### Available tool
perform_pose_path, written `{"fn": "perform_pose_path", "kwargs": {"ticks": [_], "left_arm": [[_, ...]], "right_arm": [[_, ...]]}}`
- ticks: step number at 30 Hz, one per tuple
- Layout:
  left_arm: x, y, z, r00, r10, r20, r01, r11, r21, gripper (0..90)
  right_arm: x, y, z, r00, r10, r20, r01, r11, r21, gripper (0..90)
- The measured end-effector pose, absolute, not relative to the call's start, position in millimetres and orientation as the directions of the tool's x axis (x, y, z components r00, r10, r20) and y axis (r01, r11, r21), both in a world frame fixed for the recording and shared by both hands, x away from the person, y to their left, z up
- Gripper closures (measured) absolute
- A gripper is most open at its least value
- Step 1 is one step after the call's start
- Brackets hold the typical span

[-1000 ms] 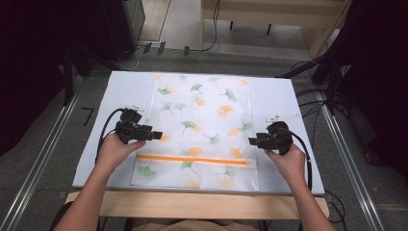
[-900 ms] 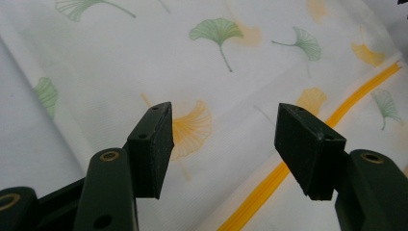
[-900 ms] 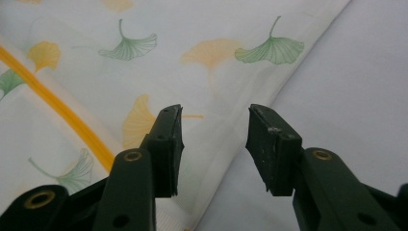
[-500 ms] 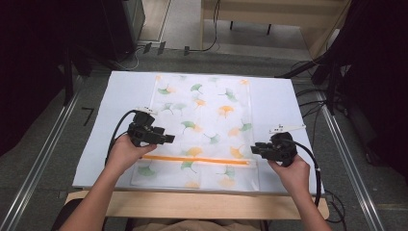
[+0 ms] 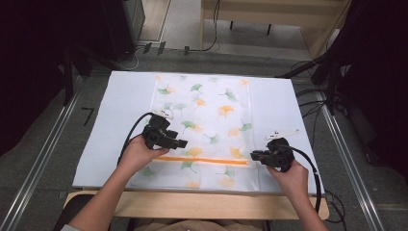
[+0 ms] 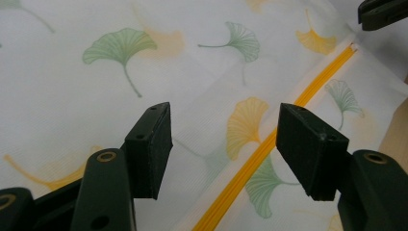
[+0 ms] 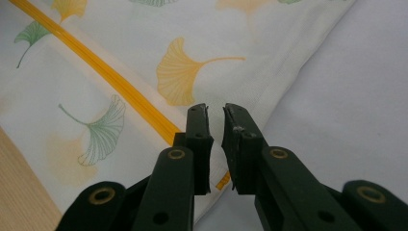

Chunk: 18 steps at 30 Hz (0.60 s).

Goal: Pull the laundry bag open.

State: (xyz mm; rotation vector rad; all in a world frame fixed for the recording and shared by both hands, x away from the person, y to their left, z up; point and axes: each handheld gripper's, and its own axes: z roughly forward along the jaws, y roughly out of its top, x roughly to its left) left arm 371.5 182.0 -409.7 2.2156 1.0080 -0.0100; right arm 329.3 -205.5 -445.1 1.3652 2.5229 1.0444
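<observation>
On the tabletop (image 5: 125, 120) lies a leaf-print bag (image 5: 207, 125), its orange zipper (image 5: 207, 159) looking fully zipped. Its right gripper (image 7: 215, 126) has just been closing its jaws at the zipper's end, gripping nothing yet. Its left gripper (image 6: 226, 144) hovers with jaws wide apart over the zipper.

Count: 1 white translucent fabric bag printed with green and orange ginkgo leaves (image 5: 207, 120), with 1 orange zipper strip (image 5: 207, 159) across it. 1 pale sheet (image 5: 120, 106) under the bag, on 1 wooden worktop (image 5: 192, 204). 2 black handheld grippers: left (image 5: 183, 143), right (image 5: 253, 155).
</observation>
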Motion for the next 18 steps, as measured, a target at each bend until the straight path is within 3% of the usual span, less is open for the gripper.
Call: {"fn": "perform_pose_path", "kwargs": {"ticks": [18], "left_arm": [[371,148,-413,0.754,0.609,-0.246,0.611,-0.513,0.603,38.2]], "right_arm": [[322,-205,-459,-0.578,0.774,0.258,0.746,0.373,0.551,90.0]]}}
